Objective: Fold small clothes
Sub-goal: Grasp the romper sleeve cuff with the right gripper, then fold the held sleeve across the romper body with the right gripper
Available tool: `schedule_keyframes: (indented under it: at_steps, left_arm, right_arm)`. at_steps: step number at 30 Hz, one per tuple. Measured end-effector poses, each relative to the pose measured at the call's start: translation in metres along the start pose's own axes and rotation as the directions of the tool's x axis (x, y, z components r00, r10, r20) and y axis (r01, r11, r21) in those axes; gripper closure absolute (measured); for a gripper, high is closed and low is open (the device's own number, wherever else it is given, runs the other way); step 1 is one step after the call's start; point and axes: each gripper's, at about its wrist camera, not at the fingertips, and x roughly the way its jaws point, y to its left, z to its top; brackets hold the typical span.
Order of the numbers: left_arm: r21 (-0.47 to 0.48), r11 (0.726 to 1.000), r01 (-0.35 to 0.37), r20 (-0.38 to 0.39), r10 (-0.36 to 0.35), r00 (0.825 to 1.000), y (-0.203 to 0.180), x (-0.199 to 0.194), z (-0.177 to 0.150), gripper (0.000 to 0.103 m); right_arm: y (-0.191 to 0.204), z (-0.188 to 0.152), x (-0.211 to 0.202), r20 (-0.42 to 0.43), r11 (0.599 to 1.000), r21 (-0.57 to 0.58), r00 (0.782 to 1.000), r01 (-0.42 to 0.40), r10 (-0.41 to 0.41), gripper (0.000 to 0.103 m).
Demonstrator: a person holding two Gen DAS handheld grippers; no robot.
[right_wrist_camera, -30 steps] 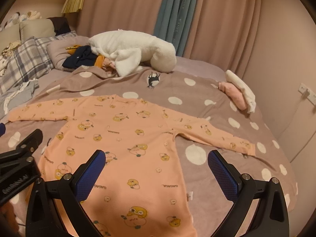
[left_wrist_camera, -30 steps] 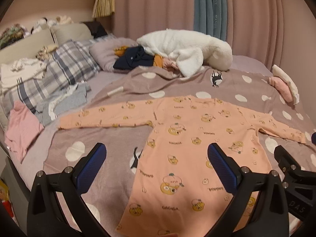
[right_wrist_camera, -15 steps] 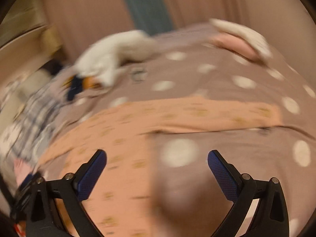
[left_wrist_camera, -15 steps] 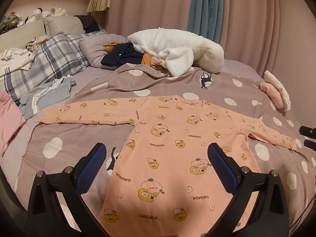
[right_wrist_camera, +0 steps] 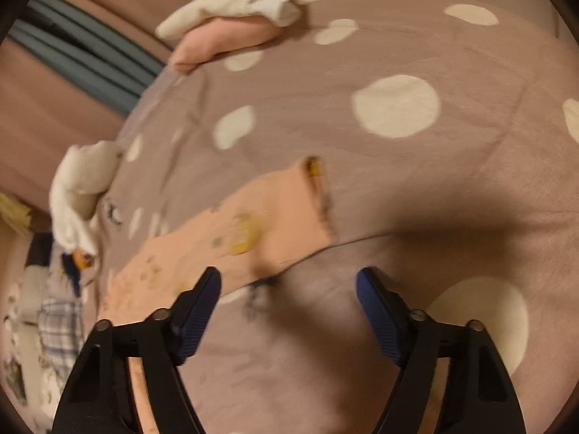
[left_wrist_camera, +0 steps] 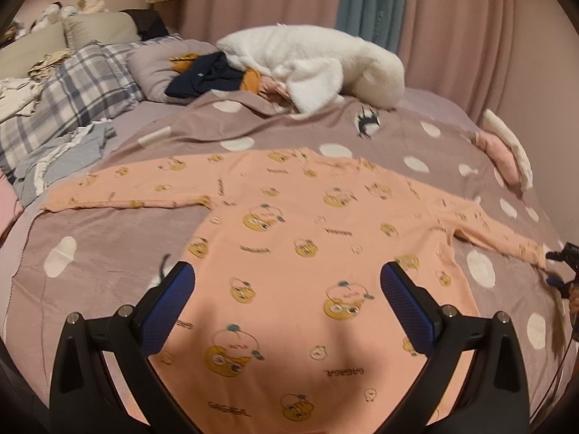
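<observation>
A peach long-sleeved baby garment [left_wrist_camera: 300,253] with yellow cartoon prints lies flat, sleeves spread, on a mauve polka-dot blanket [left_wrist_camera: 108,253]. My left gripper [left_wrist_camera: 287,275] is open and empty, held above the garment's lower body. My right gripper [right_wrist_camera: 287,280] is open and empty, low over the blanket just beside the cuff of the garment's right sleeve [right_wrist_camera: 289,209]. Its tip also shows at the right edge of the left wrist view [left_wrist_camera: 562,267], by that cuff.
A white fluffy blanket [left_wrist_camera: 318,61] and dark clothes [left_wrist_camera: 206,76] are piled at the far side. Plaid pillows [left_wrist_camera: 72,94] and loose clothes lie left. Folded pink and white items [left_wrist_camera: 506,152] sit at the right edge, also seen in the right wrist view [right_wrist_camera: 224,39].
My right gripper swung right and down from over the garment's body to its right sleeve cuff. My left gripper shifted right, toward the garment's middle.
</observation>
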Motion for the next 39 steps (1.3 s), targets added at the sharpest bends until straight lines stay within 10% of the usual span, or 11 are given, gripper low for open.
schedule_keyframes:
  at_steps: [9, 19, 39]
  left_arm:
    - [0.028, 1.0, -0.011, -0.006, 0.011, 1.0, -0.002, 0.004, -0.002, 0.0]
    - [-0.007, 0.999, -0.05, 0.057, 0.051, 0.997, 0.031, -0.013, 0.01, 0.001]
    - [-0.094, 0.996, -0.001, 0.136, 0.014, 0.991, 0.139, 0.007, 0.002, 0.0]
  right_arm:
    - [-0.012, 0.022, 0.017, 0.062, 0.989, 0.144, 0.998, -0.037, 0.028, 0.089]
    - [0.032, 0.015, -0.028, 0.185, 0.979, 0.137, 0.975, -0.148, 0.121, 0.096]
    - [0.423, -0.144, 0.051, -0.105, 0.875, -0.36, 0.946, -0.323, 0.306, 0.096]
